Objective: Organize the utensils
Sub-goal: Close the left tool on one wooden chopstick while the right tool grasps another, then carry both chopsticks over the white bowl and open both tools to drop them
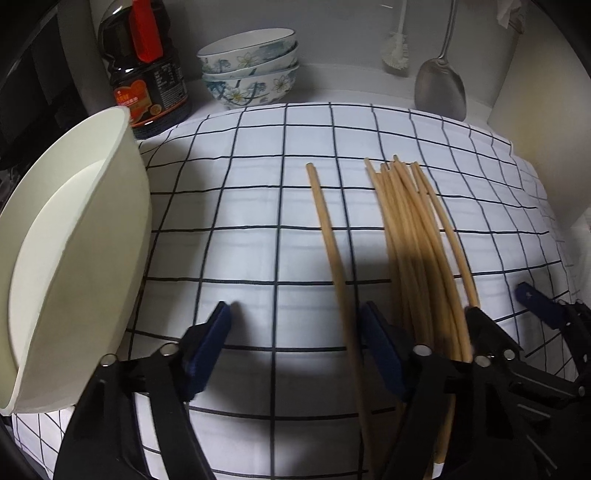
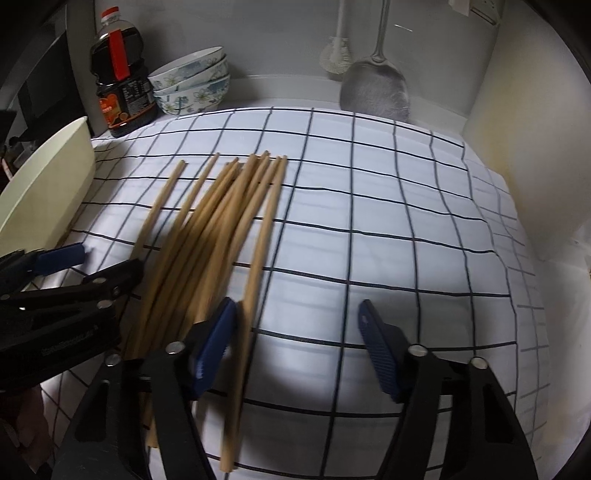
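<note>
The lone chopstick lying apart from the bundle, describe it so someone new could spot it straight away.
Start at the white cloth with the dark grid covering the counter. On it lies a bundle of pale wooden chopsticks. The single pale wooden chopstick lies by itself on the side toward the tilted cream plastic bowl, with bare cloth between it and the bundle.

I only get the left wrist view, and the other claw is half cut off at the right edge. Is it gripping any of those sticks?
Observer: No. The right claw is open. One chopstick runs between its fingers, close to the finger nearest the bundle, and isn't pinched.
Operator: And that dark bottle at the back? Its top is cropped for me.
Observer: The bottle has a red cap on it.
</note>
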Motion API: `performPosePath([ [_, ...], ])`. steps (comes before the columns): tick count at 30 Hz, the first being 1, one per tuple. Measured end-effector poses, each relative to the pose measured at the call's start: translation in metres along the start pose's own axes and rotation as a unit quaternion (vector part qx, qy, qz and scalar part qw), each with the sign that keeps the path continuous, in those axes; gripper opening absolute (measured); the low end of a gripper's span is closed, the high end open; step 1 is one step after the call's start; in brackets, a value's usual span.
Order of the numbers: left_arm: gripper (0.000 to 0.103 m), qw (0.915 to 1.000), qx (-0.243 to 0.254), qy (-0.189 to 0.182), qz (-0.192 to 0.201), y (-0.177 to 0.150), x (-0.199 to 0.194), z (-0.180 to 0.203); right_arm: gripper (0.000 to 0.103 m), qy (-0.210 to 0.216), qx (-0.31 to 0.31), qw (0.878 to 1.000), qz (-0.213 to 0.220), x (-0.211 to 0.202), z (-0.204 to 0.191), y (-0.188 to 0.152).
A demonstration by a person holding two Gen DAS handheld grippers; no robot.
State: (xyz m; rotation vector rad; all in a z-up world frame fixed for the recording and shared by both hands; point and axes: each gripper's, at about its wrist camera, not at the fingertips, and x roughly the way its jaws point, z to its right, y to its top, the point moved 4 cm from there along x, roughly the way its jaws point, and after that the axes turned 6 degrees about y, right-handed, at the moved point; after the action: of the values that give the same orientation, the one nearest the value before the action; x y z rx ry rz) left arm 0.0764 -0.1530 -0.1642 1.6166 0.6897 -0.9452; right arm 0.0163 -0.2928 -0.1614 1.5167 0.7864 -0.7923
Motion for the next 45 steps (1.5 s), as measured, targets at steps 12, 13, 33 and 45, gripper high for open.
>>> performPosePath([
  [12,0.007,0.9989,0.023,-0.039,-0.01,-0.002,-0.009,0.014,0.006,0.042,0.016,0.999,-0.006,-0.001,-0.004,0.004],
  [13,0.007,0.9988,0.023,-0.043,-0.011,-0.003,-0.011,0.013,0.006,0.044,0.021,0.999,-0.004,-0.003,-0.003,0.004],
  [33,0.007,0.9949,-0.038,-0.063,0.068,0.057,-0.134,-0.122,0.006,0.123,0.013,0.989,0.078,-0.094,-0.113,0.082],
  [45,0.007,0.9946,-0.091,0.026,0.042,0.046,-0.079,-0.258,0.006,0.196,-0.028,0.98,0.029,-0.028,-0.256,0.12],
])
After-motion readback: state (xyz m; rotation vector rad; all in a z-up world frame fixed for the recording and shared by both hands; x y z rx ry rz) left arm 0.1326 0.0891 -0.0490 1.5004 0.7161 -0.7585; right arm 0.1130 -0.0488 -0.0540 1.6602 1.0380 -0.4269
